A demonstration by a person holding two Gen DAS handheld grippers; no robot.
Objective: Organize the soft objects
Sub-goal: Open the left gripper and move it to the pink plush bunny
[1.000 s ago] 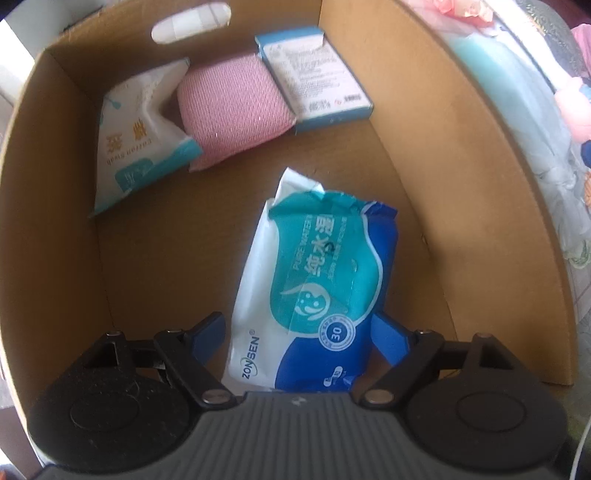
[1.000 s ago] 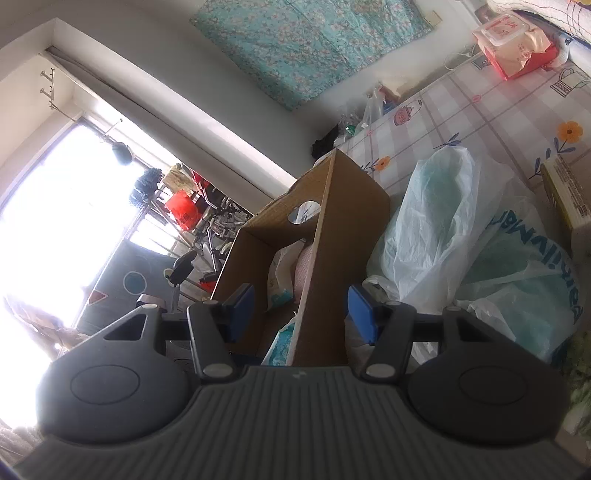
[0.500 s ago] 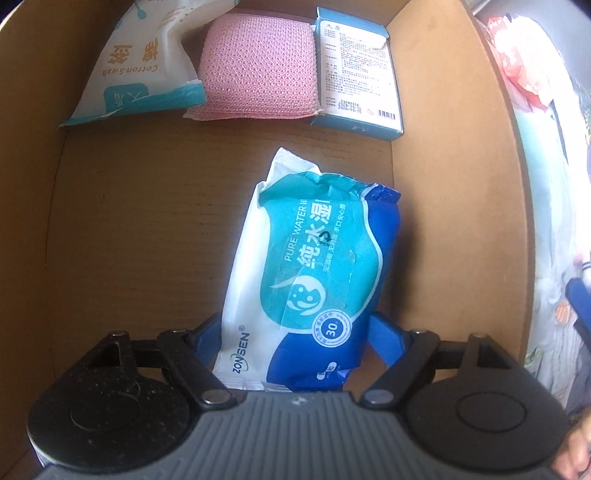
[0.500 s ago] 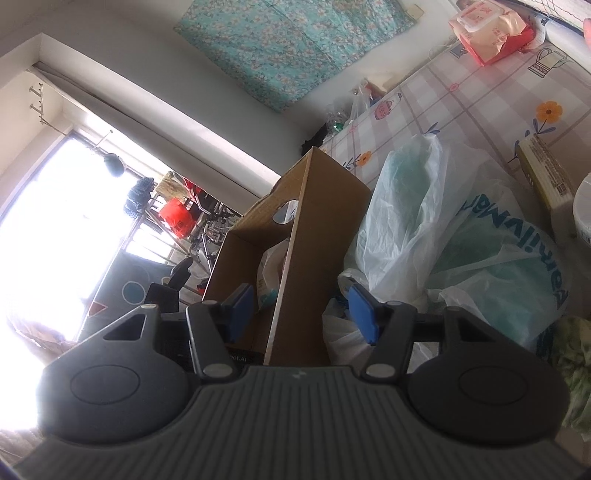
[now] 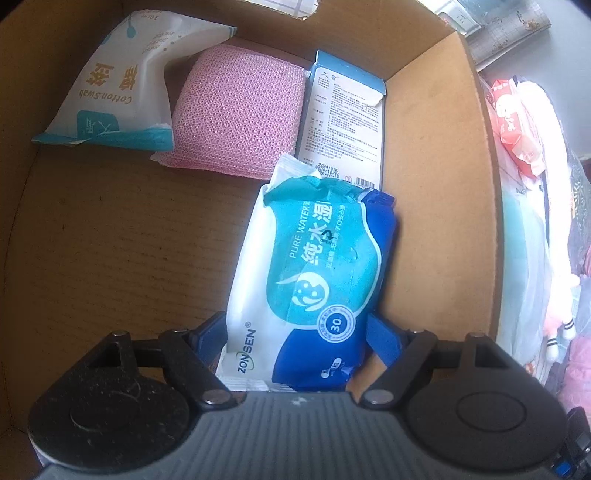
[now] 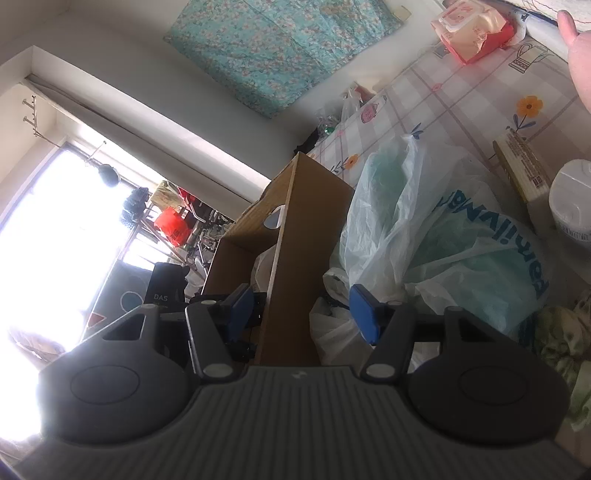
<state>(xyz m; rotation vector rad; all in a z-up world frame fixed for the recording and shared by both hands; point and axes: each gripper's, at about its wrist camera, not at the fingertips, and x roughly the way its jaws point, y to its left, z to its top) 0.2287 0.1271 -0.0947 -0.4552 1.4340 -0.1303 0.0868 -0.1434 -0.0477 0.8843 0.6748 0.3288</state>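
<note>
In the left wrist view, my left gripper (image 5: pixel 295 332) reaches down into a cardboard box (image 5: pixel 436 192). Its blue pads (image 5: pixel 382 334) press both sides of a teal and blue wet wipes pack (image 5: pixel 314 273), which stands close to the box's right wall. Along the far wall lie a cotton swab packet (image 5: pixel 122 81), a pink mesh sponge (image 5: pixel 240 114) and a blue and white carton (image 5: pixel 343 122). My right gripper (image 6: pixel 301 312) hovers open outside the box, and the box's side wall (image 6: pixel 295 266) shows between its fingers without touching them.
White and green plastic bags (image 6: pixel 424 236) are heaped beside the box on a checked tablecloth (image 6: pixel 461 99). A red tissue pack (image 6: pixel 472 33), a flat carton (image 6: pixel 521 166) and a white roll (image 6: pixel 572 199) lie further off. A hand (image 6: pixel 576 55) shows at the top right.
My left gripper has rolled and sunk lower in the box, carrying the wipes pack toward the right wall and the far row. The right gripper has dropped a little beside the box.
</note>
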